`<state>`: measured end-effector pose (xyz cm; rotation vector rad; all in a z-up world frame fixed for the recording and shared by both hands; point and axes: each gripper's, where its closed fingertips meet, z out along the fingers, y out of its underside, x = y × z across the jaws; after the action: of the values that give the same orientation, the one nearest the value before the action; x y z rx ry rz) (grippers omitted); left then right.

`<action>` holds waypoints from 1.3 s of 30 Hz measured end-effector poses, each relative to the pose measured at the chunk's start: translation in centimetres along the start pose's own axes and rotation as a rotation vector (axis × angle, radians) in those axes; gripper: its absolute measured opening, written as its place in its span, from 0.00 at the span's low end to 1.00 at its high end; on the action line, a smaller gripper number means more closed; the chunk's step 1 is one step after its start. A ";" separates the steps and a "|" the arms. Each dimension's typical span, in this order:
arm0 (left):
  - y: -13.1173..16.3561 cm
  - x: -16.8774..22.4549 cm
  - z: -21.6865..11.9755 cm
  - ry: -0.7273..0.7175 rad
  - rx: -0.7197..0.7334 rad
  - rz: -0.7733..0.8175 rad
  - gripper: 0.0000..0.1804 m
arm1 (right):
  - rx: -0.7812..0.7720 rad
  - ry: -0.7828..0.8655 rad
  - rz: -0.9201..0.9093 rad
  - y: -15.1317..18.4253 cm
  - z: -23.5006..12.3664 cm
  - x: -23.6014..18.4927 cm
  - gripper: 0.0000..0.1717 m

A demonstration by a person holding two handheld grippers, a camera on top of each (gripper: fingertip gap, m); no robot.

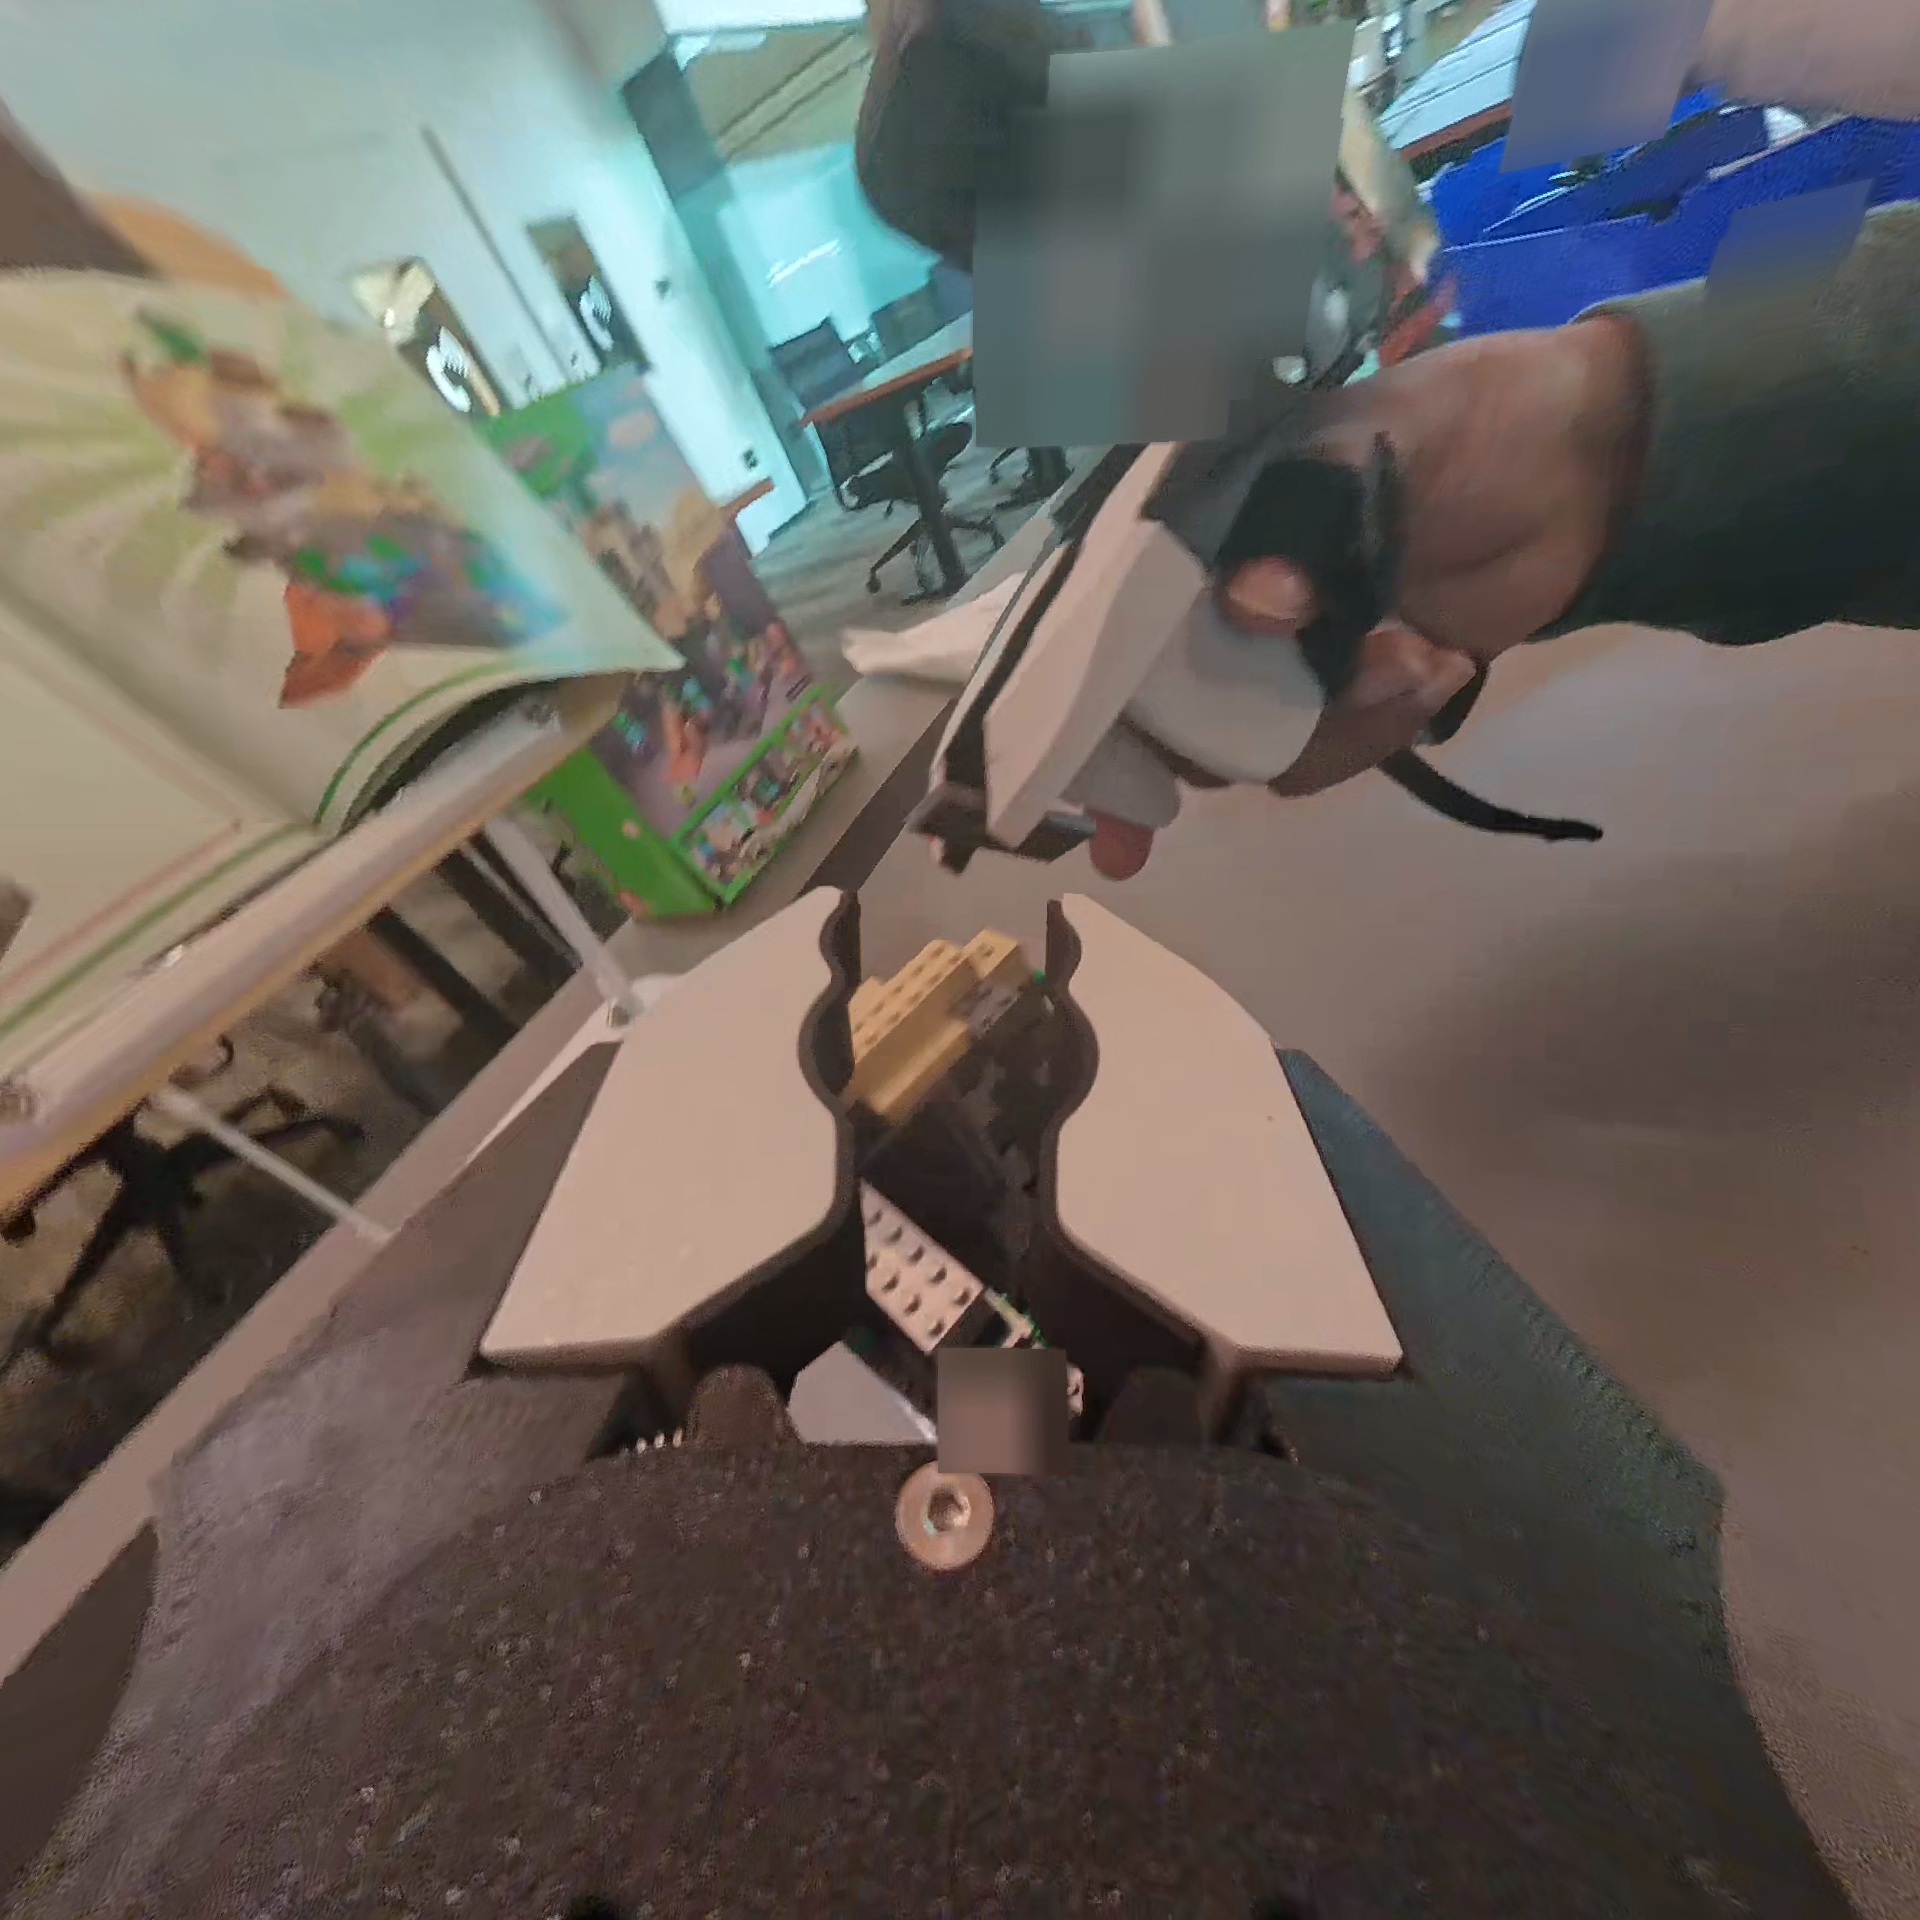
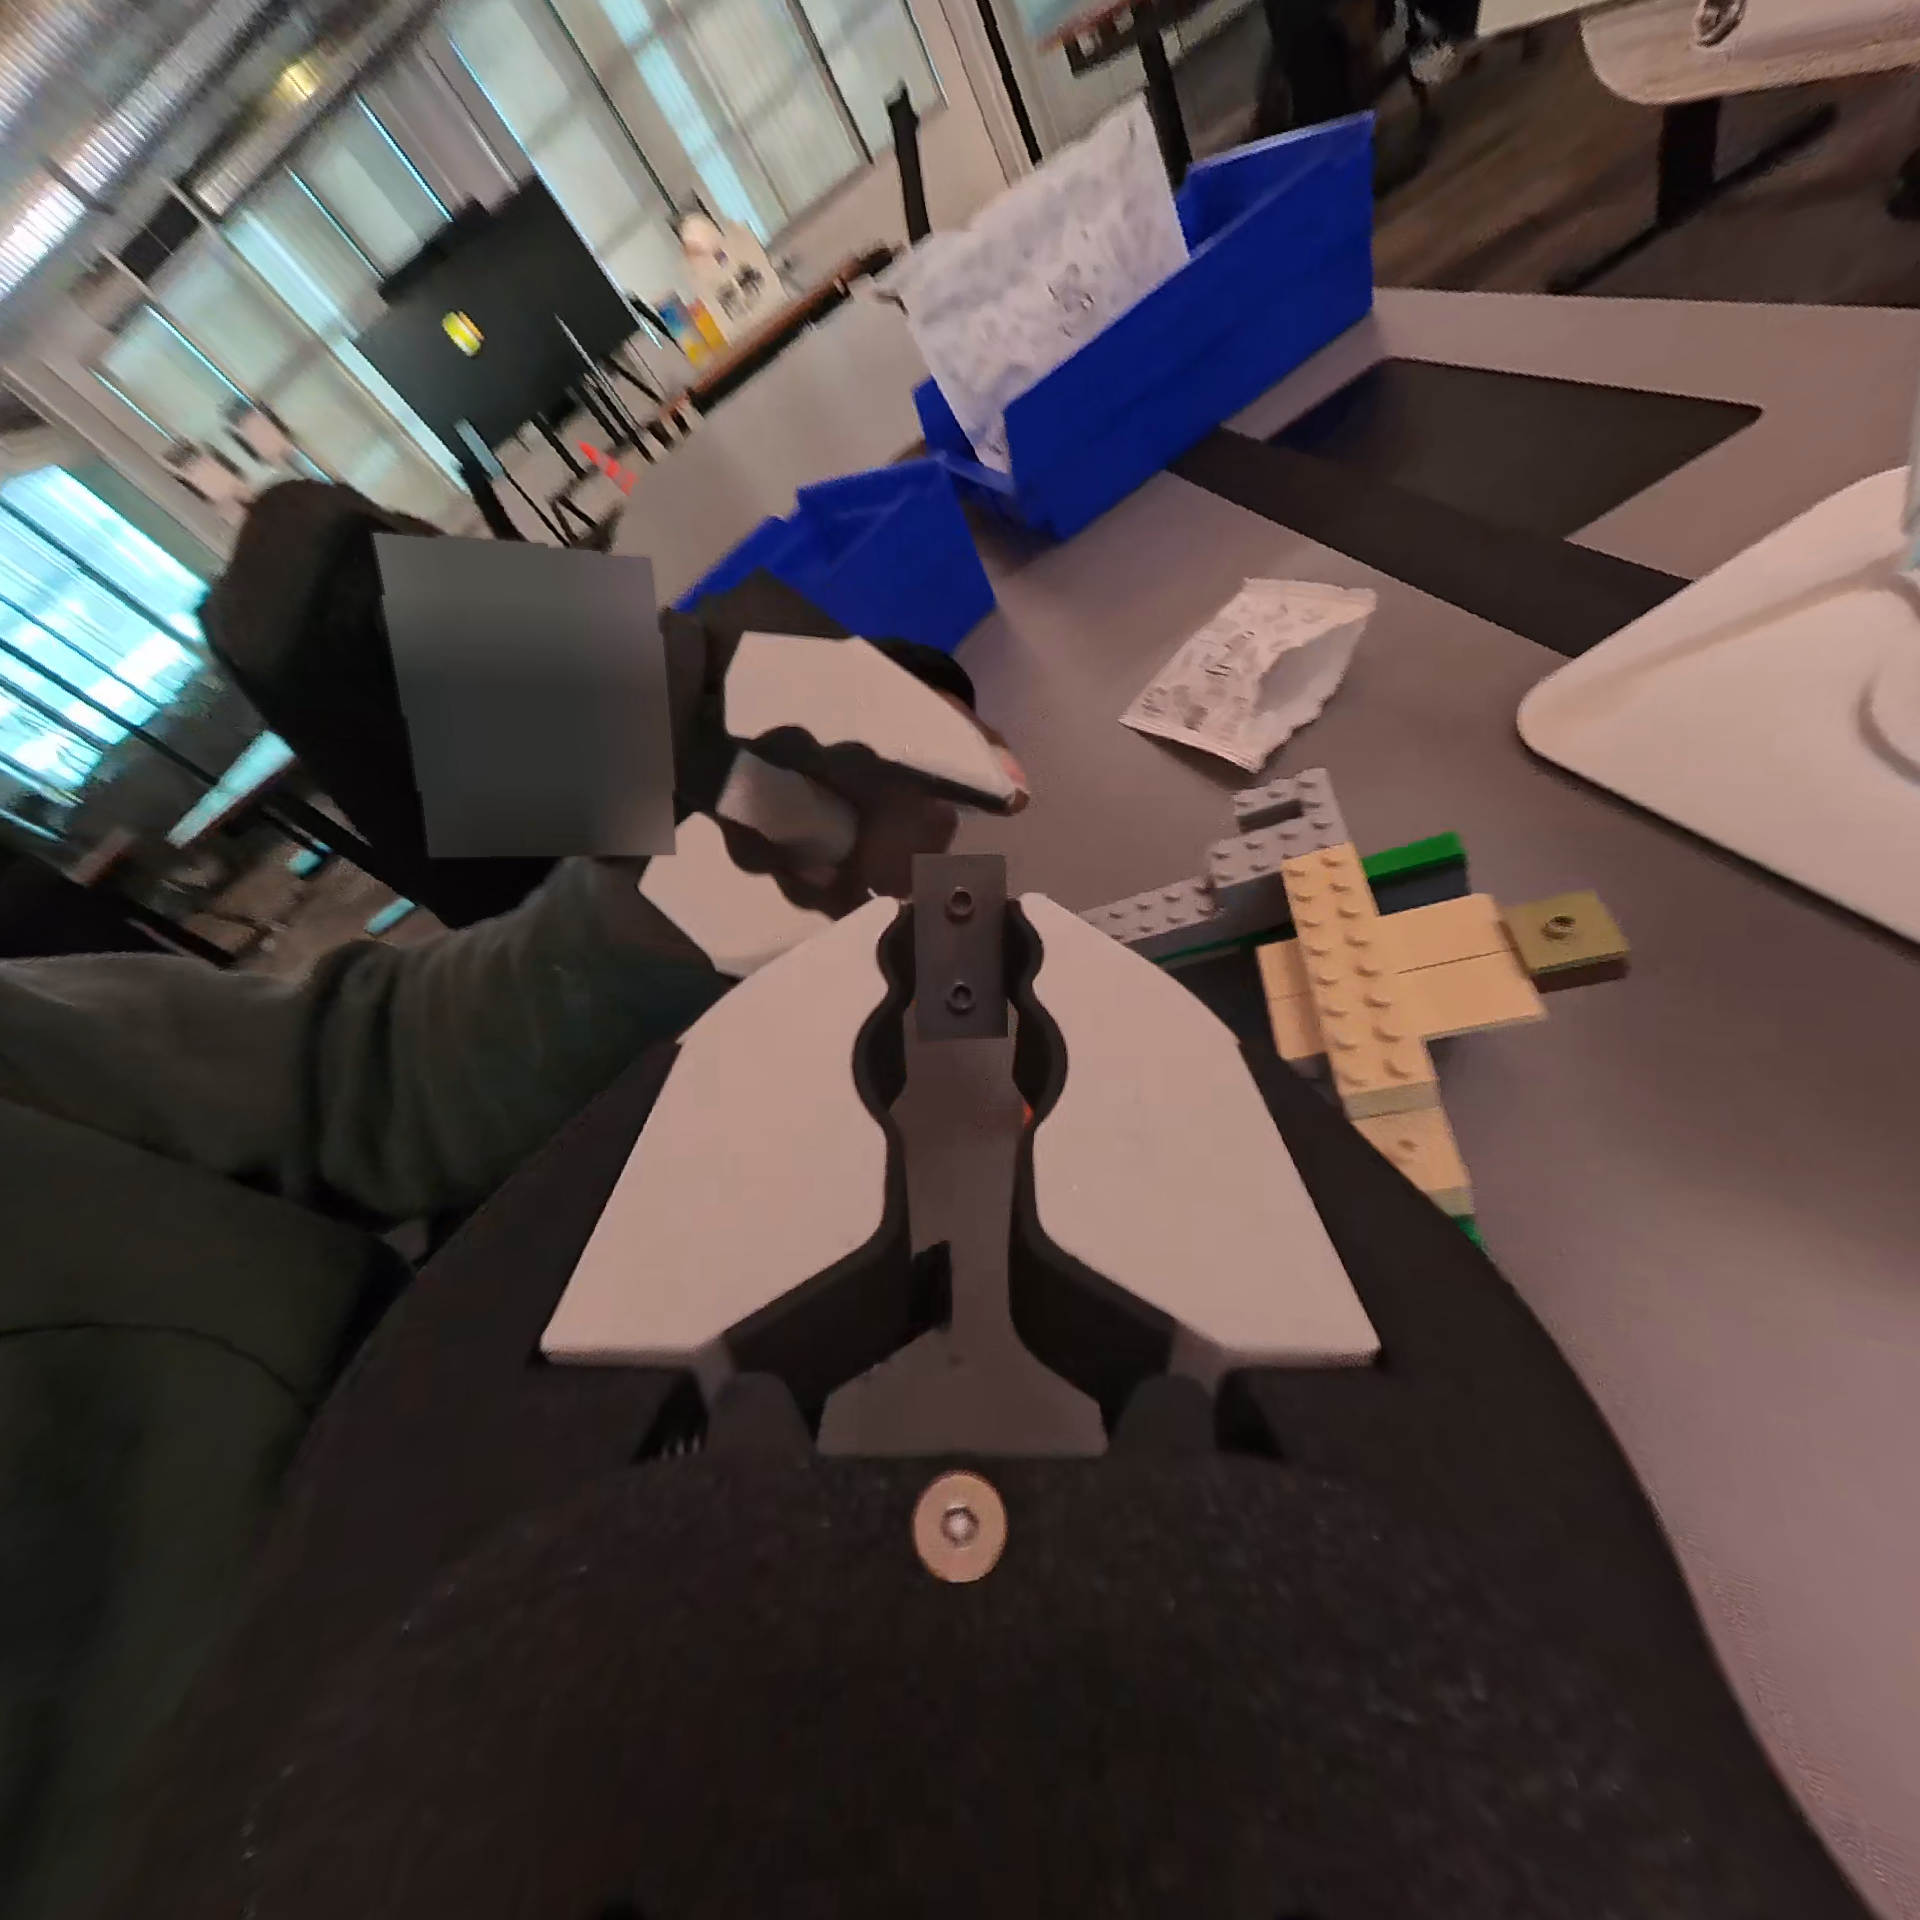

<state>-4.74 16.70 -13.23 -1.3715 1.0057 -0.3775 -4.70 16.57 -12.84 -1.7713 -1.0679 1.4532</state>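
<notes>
1. Two pale grey, flat-faced fingers with wavy black rubber inner edges make up the right gripper (image 2: 961, 925), which is clamped on a small dark grey rectangular plastic plate with two studs (image 2: 961, 945); both pads press its long edges and it stands upright between the tips.
2. Just right of that gripper, on the table, lies a flat brick assembly of tan studded plates (image 2: 1371, 997), joined to light grey studded plates (image 2: 1273, 862), with a green strip (image 2: 1418, 854) at the far edge and an olive square tile with one stud (image 2: 1564, 932) at its right end.
3. Left gripper (image 1: 956, 925), of the same make, stands with its fingers moderately apart; the tan studded bricks (image 1: 920, 1029) lie below the gap, and no pad is seen pressing them.
4. Ahead of the left gripper, a hand (image 1: 1455, 561) in a dark sleeve grips the right gripper's handle.
5. Beyond the assembly from the right gripper lie a torn white paper bag (image 2: 1257, 670) and two glossy blue plastic bins (image 2: 1143, 416), one holding printed paper.
6. Smooth matte grey tabletop (image 2: 1662, 1195) carries it all, with a white rounded base (image 2: 1714, 707) at far right.
7. Left of the left gripper an open picture booklet (image 1: 312, 520) is propped up, with a green printed box (image 1: 727, 769) behind; an office with desks and windows surrounds them.
</notes>
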 end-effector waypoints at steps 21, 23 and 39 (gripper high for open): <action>-0.8 -0.4 -4.7 -0.221 -0.203 0.212 0.18 | 0.206 0.149 -0.129 0.9 -2.9 1.0 0.17; 0.8 -2.1 -8.2 -0.296 -0.318 0.160 0.18 | 0.189 0.281 -0.214 1.2 -3.6 2.8 0.17; 12.1 -5.8 -38.0 -0.608 -0.877 -0.551 0.19 | 0.042 0.457 -0.306 4.1 -3.0 6.6 0.18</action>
<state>-41.01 -0.30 -17.83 -2.3765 0.2381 0.1306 -0.41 20.40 -18.85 -1.7072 -0.9990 0.8287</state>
